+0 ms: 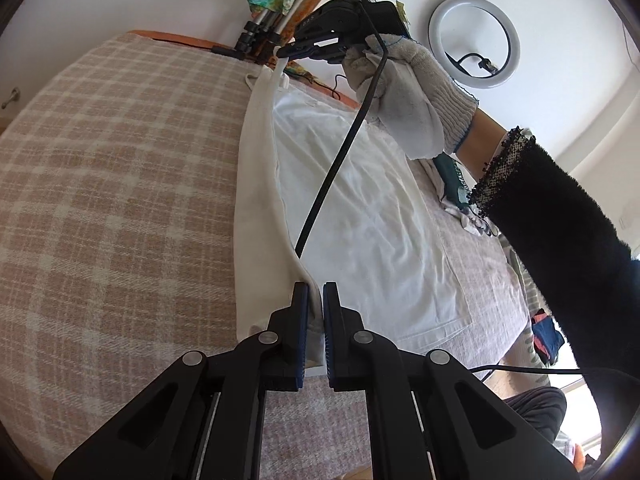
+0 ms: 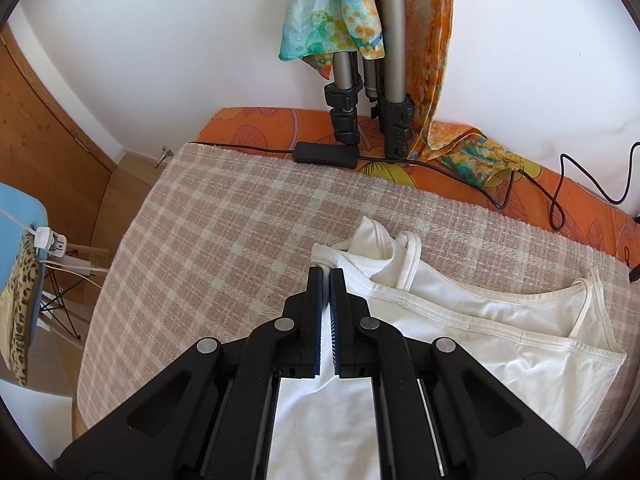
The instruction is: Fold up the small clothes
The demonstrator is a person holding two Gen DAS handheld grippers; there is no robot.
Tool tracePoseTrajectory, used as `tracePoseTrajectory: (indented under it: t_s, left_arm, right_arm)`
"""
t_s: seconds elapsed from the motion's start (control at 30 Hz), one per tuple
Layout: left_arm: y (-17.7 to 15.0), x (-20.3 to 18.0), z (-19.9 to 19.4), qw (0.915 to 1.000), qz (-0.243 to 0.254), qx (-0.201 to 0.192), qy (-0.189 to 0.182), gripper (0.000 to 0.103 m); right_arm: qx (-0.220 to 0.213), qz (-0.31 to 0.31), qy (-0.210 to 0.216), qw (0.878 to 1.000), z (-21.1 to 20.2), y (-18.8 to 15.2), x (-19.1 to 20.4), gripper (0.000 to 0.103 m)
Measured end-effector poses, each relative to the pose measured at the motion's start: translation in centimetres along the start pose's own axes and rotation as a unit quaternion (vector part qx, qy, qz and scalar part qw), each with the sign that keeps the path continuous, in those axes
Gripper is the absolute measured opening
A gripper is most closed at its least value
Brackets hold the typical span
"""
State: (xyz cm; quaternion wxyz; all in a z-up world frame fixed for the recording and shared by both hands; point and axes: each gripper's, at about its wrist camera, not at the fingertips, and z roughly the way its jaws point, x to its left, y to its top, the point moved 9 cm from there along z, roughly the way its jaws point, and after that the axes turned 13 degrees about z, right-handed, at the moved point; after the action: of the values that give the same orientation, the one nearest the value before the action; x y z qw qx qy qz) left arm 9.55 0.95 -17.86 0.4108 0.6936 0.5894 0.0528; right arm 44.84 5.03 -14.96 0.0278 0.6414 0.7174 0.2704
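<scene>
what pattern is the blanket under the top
Beige and cream plaid blanket under the white top; clearest in the right wrist view.

I see a white camisole (image 2: 480, 320) with off-white edging on a blanket (image 1: 120, 180) checked in beige and cream. Both of my grippers are black, left gripper (image 1: 316, 300) and right gripper (image 2: 326, 292), with dark blue pads (image 2: 318, 308) and silver pivot pins. The glove (image 1: 420, 96) on my right hand is grey-white knit with a thin blue hem, above a fuzzy black sleeve (image 1: 560, 220). Behind the blanket I see an orange sheet (image 2: 260, 124) with a leaf print, a scarf (image 2: 332, 12) mottled turquoise, yellow and orange, grey tripod legs (image 2: 392, 40) with black clamps, a white ring light (image 1: 474, 40), a pale blue chair (image 2: 20, 216) and a leopard-print cloth (image 2: 22, 300)
</scene>
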Motion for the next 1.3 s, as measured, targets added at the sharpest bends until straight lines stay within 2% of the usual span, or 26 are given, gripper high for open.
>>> tracePoseTrajectory:
  t_s: [0.17,0.4,0.67,0.7,0.73,0.77,0.83,1.03,1.2,1.3]
  left_arm:
    - [0.3,-1.9,1.7,0.9996,0.013,0.016,-0.02,0.006]
    - [-0.3,-3.4,3.7,0.9984,0.028,0.04,-0.029,0.006]
    - [-1.0,-3.7,5.6,0.9963,0.004,0.072,-0.046,0.006]
    - [-1.0,-3.7,5.7,0.9961,0.006,0.076,-0.045,0.006]
    - [-1.0,-4.0,5.7,0.9959,0.011,0.078,-0.043,0.012]
    - [-1.0,-4.2,5.7,0.9958,0.017,0.078,-0.043,0.017]
    - [-1.0,-4.8,5.5,0.9954,0.032,0.079,-0.043,0.025]
    - [-1.2,-6.6,4.4,0.9933,0.076,0.074,-0.046,0.027]
    - [-1.8,-8.0,3.4,0.9917,0.088,0.067,-0.065,0.027]
    - [-1.9,-9.0,3.0,0.992,0.096,0.054,-0.062,0.027]
  right_arm:
    - [-0.005,0.01,-0.012,1.0,-0.9,0.0,-2.8,0.004]
    - [0.002,0.013,-0.037,0.999,0.3,-0.6,-6.1,0.004]
    - [0.01,0.002,-0.078,0.997,2.6,-1.5,-7.6,0.006]
    - [0.011,0.0,-0.08,0.997,2.6,-1.5,-7.7,0.009]
    - [0.009,0.001,-0.084,0.996,2.5,-1.5,-8.0,0.022]
    - [0.005,0.005,-0.088,0.996,2.2,-1.4,-8.3,0.044]
    - [-0.017,0.016,-0.08,0.997,1.0,-1.0,-8.8,0.058]
    - [-0.067,0.057,-0.021,0.996,-5.3,-0.9,-10.7,0.059]
    - [-0.117,0.082,-0.003,0.99,-12.4,-1.8,-14.0,0.059]
    - [-0.144,0.096,0.011,0.985,-16.6,-2.8,-16.3,0.06]
